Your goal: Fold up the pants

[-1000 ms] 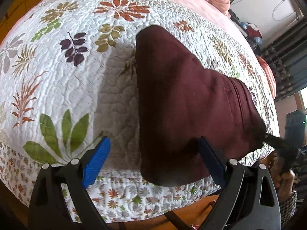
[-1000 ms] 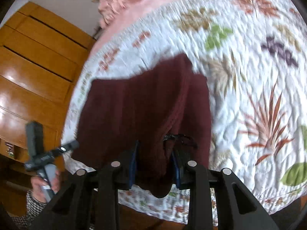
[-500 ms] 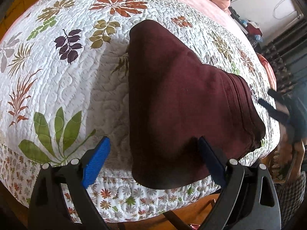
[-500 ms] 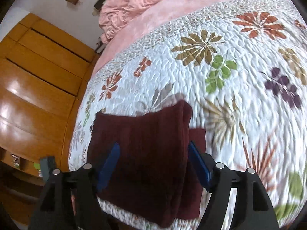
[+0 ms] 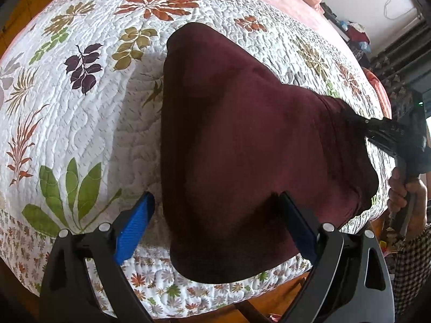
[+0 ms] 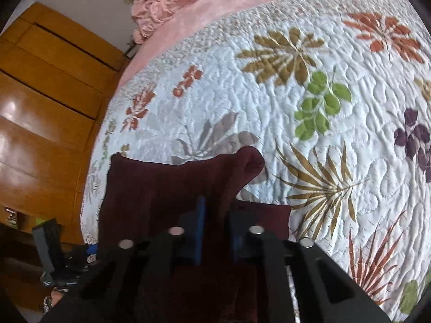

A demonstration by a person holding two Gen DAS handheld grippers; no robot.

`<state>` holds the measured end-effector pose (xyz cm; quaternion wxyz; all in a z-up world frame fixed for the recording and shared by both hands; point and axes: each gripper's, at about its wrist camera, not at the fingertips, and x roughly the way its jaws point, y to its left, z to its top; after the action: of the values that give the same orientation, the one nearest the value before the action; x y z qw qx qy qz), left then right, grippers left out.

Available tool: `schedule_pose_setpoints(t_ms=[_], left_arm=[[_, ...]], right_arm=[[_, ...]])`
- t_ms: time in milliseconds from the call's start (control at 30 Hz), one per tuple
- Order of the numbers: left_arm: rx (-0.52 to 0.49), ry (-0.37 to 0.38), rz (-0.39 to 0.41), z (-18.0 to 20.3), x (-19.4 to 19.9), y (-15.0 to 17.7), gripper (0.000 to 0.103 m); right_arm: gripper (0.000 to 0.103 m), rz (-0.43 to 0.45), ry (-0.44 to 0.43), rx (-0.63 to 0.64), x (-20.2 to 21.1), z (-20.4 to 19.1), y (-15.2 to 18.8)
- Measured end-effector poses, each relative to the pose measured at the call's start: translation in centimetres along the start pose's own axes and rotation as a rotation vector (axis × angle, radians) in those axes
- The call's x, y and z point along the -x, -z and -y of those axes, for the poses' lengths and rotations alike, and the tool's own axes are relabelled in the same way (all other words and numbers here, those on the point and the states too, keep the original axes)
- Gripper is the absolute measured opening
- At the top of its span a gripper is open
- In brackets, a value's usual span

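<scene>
Folded maroon pants (image 5: 256, 140) lie on the floral quilt, their near end hanging over the bed's front edge. My left gripper (image 5: 215, 196) hovers open and wide over that near end, its blue pads (image 5: 132, 228) touching no cloth. My right gripper (image 6: 216, 207) has its jaws closing tight on a raised fold of the pants (image 6: 161, 188). In the left wrist view the right gripper (image 5: 377, 129) pinches the pants' right-hand edge, held by a person's hand (image 5: 406, 196).
The white leaf-patterned quilt (image 5: 80, 121) covers the bed, with a pink blanket (image 6: 215, 13) bunched at the far end. A wooden wardrobe (image 6: 40, 107) stands beside the bed. Clutter and dark curtains (image 5: 404, 62) fill the far right corner.
My right gripper let go of the pants' edge, opened wide as it shifted along the cloth, then shut on a fold. The left gripper barely moved and stayed open.
</scene>
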<state>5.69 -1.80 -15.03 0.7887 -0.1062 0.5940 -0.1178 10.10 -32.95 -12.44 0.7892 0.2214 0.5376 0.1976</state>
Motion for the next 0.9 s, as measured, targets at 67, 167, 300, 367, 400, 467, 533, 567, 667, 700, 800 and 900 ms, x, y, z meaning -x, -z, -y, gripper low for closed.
schedule_pose_setpoints(t_ms=[67, 167, 300, 367, 400, 467, 533, 567, 667, 700, 800, 900], left_arm=[[-0.002, 0.0, -0.001, 0.0, 0.0, 0.0, 0.093], [0.005, 0.012, 0.0, 0.0, 0.0, 0.1, 0.095], [0.0, 0.004, 0.004, 0.3, -0.1, 0.0, 0.095], [-0.001, -0.001, 0.001, 0.3, -0.2, 0.1, 0.095], [0.0, 0.0, 0.002, 0.3, -0.1, 0.2, 0.095], [-0.002, 0.001, 0.0, 0.2, 0.1, 0.3, 0.095], [-0.006, -0.005, 0.002, 0.1, 0.4, 0.3, 0.095], [-0.006, -0.006, 0.005, 0.1, 0.6, 0.4, 0.095], [0.003, -0.005, 0.011, -0.2, 1.0, 0.7, 0.095], [0.009, -0.002, 0.011, -0.3, 1.1, 0.8, 0.095], [0.027, 0.008, 0.012, -0.5, 1.2, 1.1, 0.095], [0.034, 0.01, 0.008, -0.6, 1.0, 1.2, 0.095]], right_arm=[[0.007, 0.035, 0.011, 0.021, 1.3, -0.4, -0.1], [0.006, 0.08, 0.046, -0.008, 2.8, 0.1, -0.5], [0.006, 0.029, 0.074, -0.036, 1.3, 1.4, -0.3], [0.008, 0.005, 0.092, -0.021, 0.5, 1.4, 0.1], [0.016, 0.006, 0.08, -0.025, 0.5, 1.4, 0.3], [0.03, 0.033, 0.034, -0.061, 1.4, 1.7, 0.9], [0.037, 0.066, -0.013, -0.076, 3.1, 1.7, 2.0], [0.038, 0.07, -0.018, -0.076, 3.7, 1.6, 2.6], [0.045, 0.075, -0.056, -0.078, 6.0, 1.4, 5.5], [0.049, 0.076, -0.066, -0.085, 6.7, 1.4, 6.6], [0.056, 0.066, -0.137, -0.146, 7.6, 2.0, 9.4], [0.057, 0.045, -0.204, -0.195, 7.3, 2.5, 11.4]])
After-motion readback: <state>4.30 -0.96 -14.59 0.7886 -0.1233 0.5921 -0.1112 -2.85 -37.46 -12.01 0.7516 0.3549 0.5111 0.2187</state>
